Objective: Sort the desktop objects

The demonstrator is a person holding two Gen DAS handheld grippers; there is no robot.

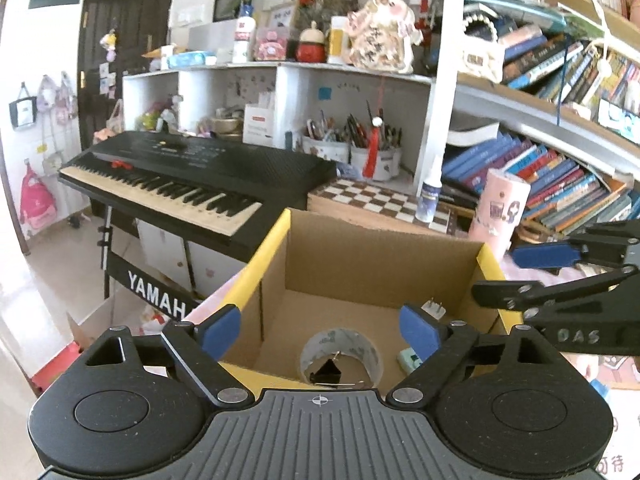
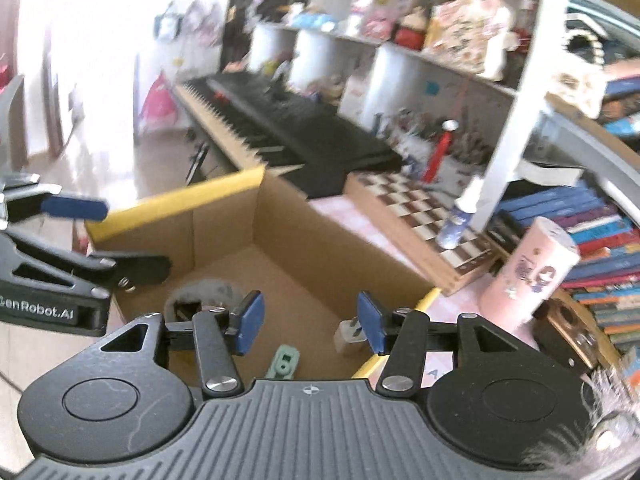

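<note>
An open cardboard box (image 1: 360,264) with yellow rims stands on the desk; it also shows in the right wrist view (image 2: 224,220). Inside lie a roll of clear tape (image 1: 340,354) with a black binder clip in its core, a white plug adapter (image 1: 436,308) and a small green item (image 1: 408,360). The right wrist view shows the tape roll (image 2: 208,292), the green item (image 2: 284,362) and the plug adapter (image 2: 350,336). My left gripper (image 1: 320,332) is open and empty above the box's near edge. My right gripper (image 2: 310,322) is open and empty above the box's right side.
A Yamaha keyboard (image 1: 192,176) stands behind the box. A chessboard (image 1: 384,200), a spray bottle (image 1: 430,192) and a pink tube (image 1: 500,208) sit to the right, before shelves of books (image 1: 560,184). Pen cups (image 1: 352,148) stand further back.
</note>
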